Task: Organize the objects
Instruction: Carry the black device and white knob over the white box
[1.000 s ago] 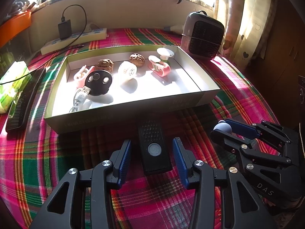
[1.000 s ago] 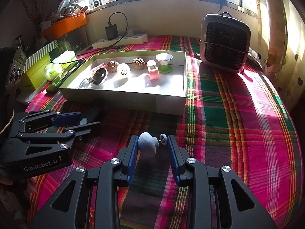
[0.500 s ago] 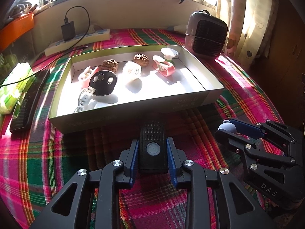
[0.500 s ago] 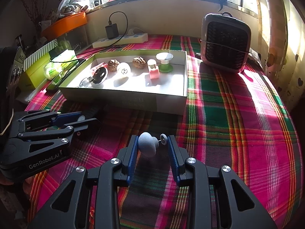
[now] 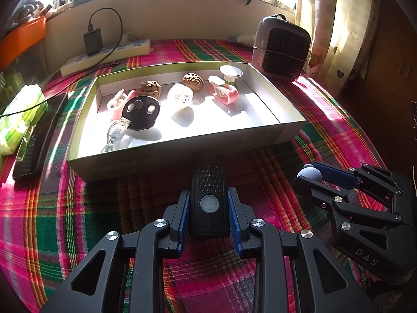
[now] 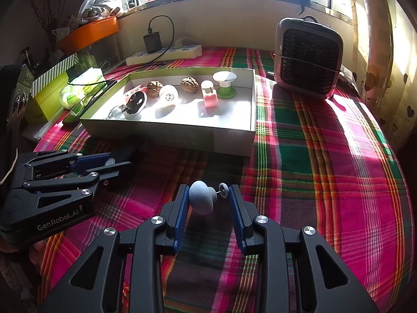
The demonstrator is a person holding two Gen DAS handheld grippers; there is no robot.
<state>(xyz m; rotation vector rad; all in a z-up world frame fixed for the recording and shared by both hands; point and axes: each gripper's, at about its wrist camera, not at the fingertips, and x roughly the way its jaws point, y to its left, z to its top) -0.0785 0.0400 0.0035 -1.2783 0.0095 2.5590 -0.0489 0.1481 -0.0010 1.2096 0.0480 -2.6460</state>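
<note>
My left gripper (image 5: 209, 203) is shut on a black rectangular device with a round button (image 5: 210, 198), just in front of the open cardboard box (image 5: 182, 154). My right gripper (image 6: 208, 198) is shut on a small pale-blue mushroom-shaped knob with a thin pin (image 6: 202, 200), held low over the plaid cloth. The box holds two walnuts (image 5: 192, 81), a white ball (image 5: 179, 96), a black round gadget with a cable (image 5: 140, 112), pink clips (image 5: 117, 103) and a green-and-white cup (image 6: 224, 82). The right gripper also shows in the left wrist view (image 5: 312, 176).
A dark grey heater (image 6: 307, 57) stands at the back right. A white power strip with a black charger (image 5: 106, 52) lies behind the box. A black keyboard-like bar (image 5: 39, 135) and a green packet (image 5: 18, 120) lie to the left. Curtains hang at right.
My left gripper closed from open onto the black device and has lifted it slightly toward the box. The right gripper keeps its hold on the blue knob and has barely moved.
</note>
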